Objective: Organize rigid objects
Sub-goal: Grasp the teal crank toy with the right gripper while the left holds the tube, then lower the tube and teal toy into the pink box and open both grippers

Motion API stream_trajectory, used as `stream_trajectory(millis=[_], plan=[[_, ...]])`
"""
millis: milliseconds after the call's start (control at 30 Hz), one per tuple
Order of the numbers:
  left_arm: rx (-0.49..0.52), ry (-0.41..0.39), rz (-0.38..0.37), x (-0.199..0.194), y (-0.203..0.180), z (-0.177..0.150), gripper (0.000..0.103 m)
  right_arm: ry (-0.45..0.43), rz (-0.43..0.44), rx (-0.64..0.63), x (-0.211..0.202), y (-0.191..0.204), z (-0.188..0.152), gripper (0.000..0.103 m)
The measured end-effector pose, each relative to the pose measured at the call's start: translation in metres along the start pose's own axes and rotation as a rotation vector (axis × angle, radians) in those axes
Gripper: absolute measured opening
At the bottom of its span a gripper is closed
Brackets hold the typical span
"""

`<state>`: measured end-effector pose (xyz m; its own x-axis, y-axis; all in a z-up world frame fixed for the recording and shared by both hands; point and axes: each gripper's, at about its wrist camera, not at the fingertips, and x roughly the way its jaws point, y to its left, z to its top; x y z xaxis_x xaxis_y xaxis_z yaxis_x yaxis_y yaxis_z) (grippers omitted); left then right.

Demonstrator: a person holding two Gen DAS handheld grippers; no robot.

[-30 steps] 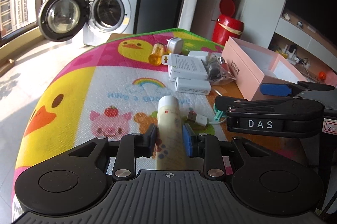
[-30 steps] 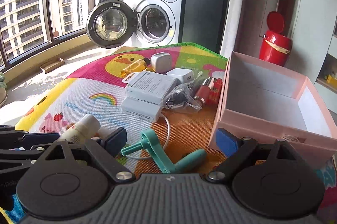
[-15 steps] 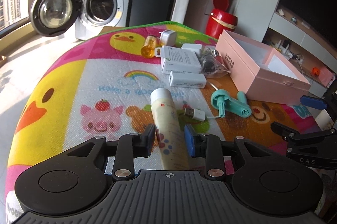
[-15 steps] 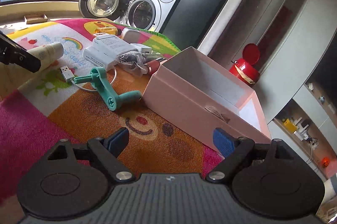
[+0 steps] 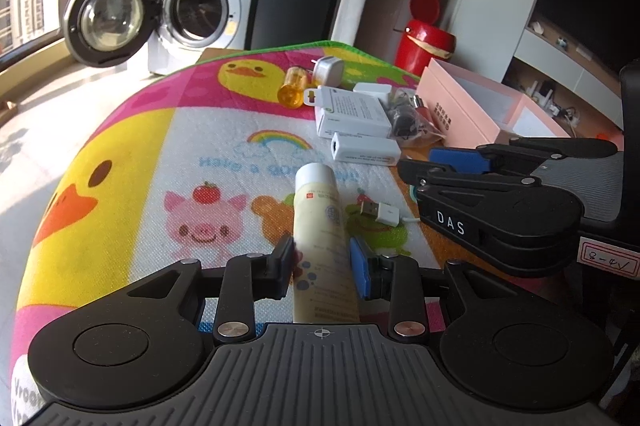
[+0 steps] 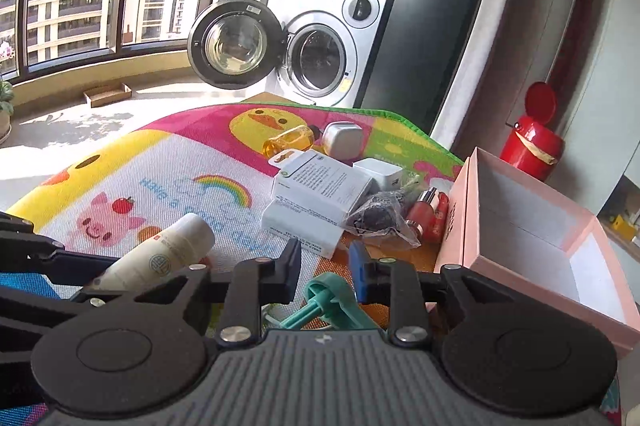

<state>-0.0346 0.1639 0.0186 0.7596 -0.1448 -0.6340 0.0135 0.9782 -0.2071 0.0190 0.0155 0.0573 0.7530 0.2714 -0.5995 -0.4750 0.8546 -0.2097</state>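
A cream tube [image 5: 316, 201] lies lengthwise on the cartoon mat [image 5: 132, 161], cap pointing away. My left gripper [image 5: 322, 264] is shut on its lower half, both pads against its sides. Close on the right is my right gripper [image 5: 416, 165], seen side-on. In the right wrist view the right gripper [image 6: 326, 268] has its jaws closing around the head of a teal plastic tool [image 6: 324, 300], with the pads at its sides. The tube [image 6: 168, 254] shows at the left there. The open pink box [image 6: 472, 209] stands just right of the right gripper.
Two white cartons [image 6: 320, 185], a white charger [image 6: 378, 171], a black bagged item [image 6: 376, 218] and red bottles [image 6: 428, 214] crowd beside the box. An amber bottle [image 5: 294, 87] and silver plug [image 5: 328, 69] lie farther back. A USB cable [image 5: 380, 211] lies beside the tube. A red bin [image 6: 532, 141] stands beyond.
The right gripper swung away to the right, then came back over the teal tool with its wide jaws narrowed around it. The left gripper stayed on the tube.
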Motion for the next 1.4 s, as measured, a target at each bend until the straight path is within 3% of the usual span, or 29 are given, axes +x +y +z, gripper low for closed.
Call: stream_trajectory(millis=[167,333,367,400,467,500,667,833,867,900,933,1100,1267,1400], plan=[[-0.004,-0.003,-0.009,0.0,0.001,-0.001,0.034,0.015,0.075,-0.065,-0.021,-0.016,-0.013,0.02],[-0.001,-0.001,-0.014,0.0,-0.001,-0.001,0.034,0.002,0.021,-0.202,-0.059,-0.033,-0.047,0.022],[0.003,0.001,-0.014,0.0,-0.002,-0.001,0.034,-0.002,-0.008,-0.216,-0.063,-0.037,-0.053,0.032],[0.009,0.005,-0.015,0.001,-0.004,0.0,0.034,-0.002,-0.043,-0.221,-0.067,-0.042,-0.059,0.055],[0.016,0.01,-0.014,0.002,-0.008,0.0,0.034,-0.006,-0.066,-0.165,-0.072,-0.052,-0.065,0.084],[0.019,0.012,-0.011,0.003,-0.01,0.001,0.034,-0.012,-0.058,-0.112,-0.073,-0.059,-0.067,0.088],[0.045,0.032,0.021,0.009,-0.018,0.006,0.034,0.015,0.034,0.052,-0.055,-0.082,-0.064,0.088],[0.053,0.062,0.063,0.023,-0.021,0.015,0.034,0.12,0.182,0.21,-0.016,-0.111,-0.064,0.088],[0.052,0.067,0.068,0.025,-0.021,0.017,0.034,0.106,0.185,0.222,-0.017,-0.114,-0.063,0.083],[0.055,0.069,0.078,0.026,-0.022,0.018,0.033,0.106,0.201,0.214,-0.017,-0.114,-0.062,0.069],[0.06,0.073,0.089,0.027,-0.023,0.019,0.031,0.115,0.218,0.196,-0.018,-0.113,-0.061,0.07],[0.16,0.046,0.116,0.018,-0.037,0.007,0.03,0.073,0.203,0.082,-0.044,-0.106,-0.065,0.07],[0.232,0.016,0.036,-0.002,-0.057,-0.006,0.03,0.01,0.184,0.052,-0.086,-0.12,-0.071,0.069],[0.311,-0.078,-0.045,-0.024,-0.094,0.015,0.029,-0.087,0.125,0.066,-0.124,-0.145,-0.064,0.069]])
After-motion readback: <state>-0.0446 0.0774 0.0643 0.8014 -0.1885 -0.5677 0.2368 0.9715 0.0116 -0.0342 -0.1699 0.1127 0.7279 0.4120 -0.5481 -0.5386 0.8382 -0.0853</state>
